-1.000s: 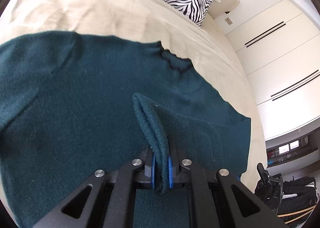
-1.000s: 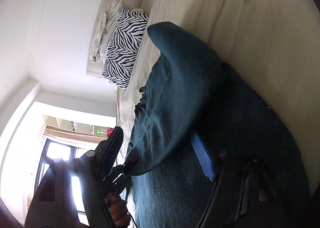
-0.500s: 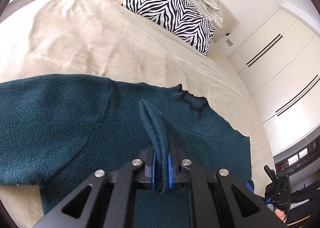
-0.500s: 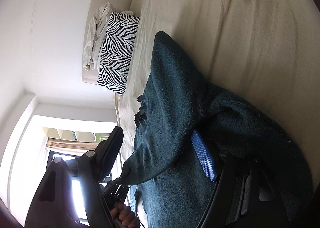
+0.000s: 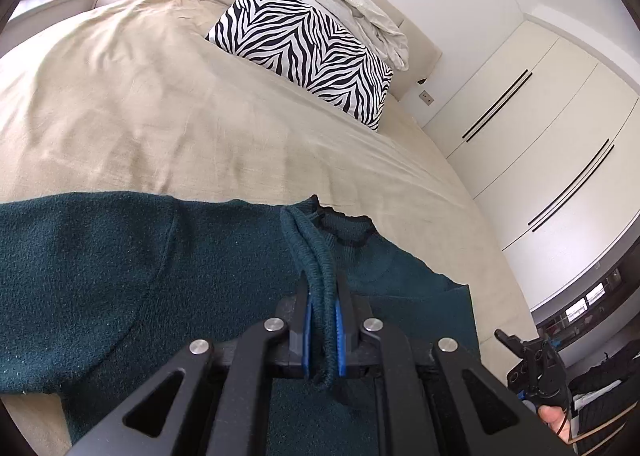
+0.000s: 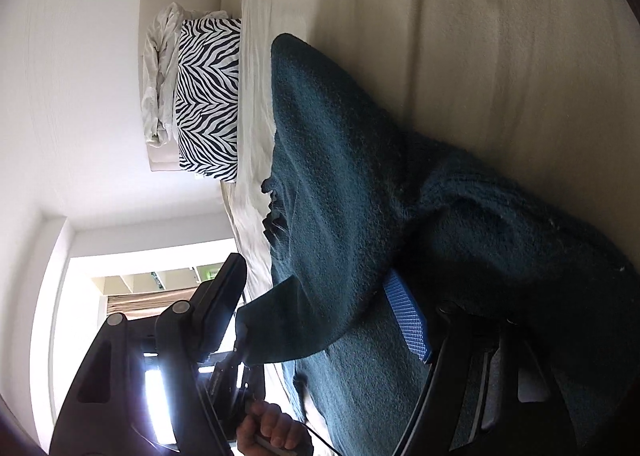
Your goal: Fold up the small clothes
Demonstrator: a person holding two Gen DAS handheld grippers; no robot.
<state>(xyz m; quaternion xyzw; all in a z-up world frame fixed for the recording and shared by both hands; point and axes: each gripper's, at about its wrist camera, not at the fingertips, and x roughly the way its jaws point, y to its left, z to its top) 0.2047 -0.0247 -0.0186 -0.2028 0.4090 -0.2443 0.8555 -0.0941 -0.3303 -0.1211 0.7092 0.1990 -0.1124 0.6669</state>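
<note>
- The left gripper [image 5: 322,330] is nearly closed — its blue pads [image 5: 305,332] pinch a doubled ribbed hem of the dark teal knitted sweater [image 5: 120,276].
- That sweater lies spread across the beige bed sheet [image 5: 160,115], with its neckline just ahead of the held hem.
- The right gripper [image 6: 320,316] stands wide — a sweater fold drapes between its fingers, touching the blue pad.
- A zebra-striped pillow [image 5: 304,51] sits well apart, by the headboard.

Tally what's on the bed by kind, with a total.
Sweater: 1, dark teal, hem pinched in the left gripper
Zebra pillow: 1
Crumpled white bedding: 1
Total: 3
</note>
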